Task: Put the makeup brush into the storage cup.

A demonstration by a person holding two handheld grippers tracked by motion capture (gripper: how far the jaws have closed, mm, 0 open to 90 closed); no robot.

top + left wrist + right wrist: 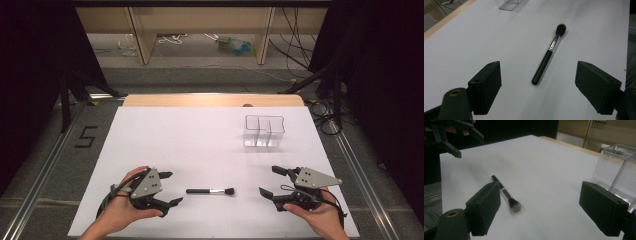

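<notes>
Both tongs gape wide and hold nothing: the left tongs (169,188) sit at 8 o'clock on the white counter (200,135), the right tongs (272,181) at 4 o'clock. Between them, apart from both, a black makeup brush (210,191) lies flat, bristles toward 3 o'clock. A clear divided container (264,131) stands at 1 o'clock.

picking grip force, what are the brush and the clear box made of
Brush: glossy black handle, likely plastic or lacquered wood; shiny silver ferrule looks like metal; dark soft bristles. Clear box: transparent rigid plastic, probably acrylic, with see-through walls and a visible divider.
</notes>
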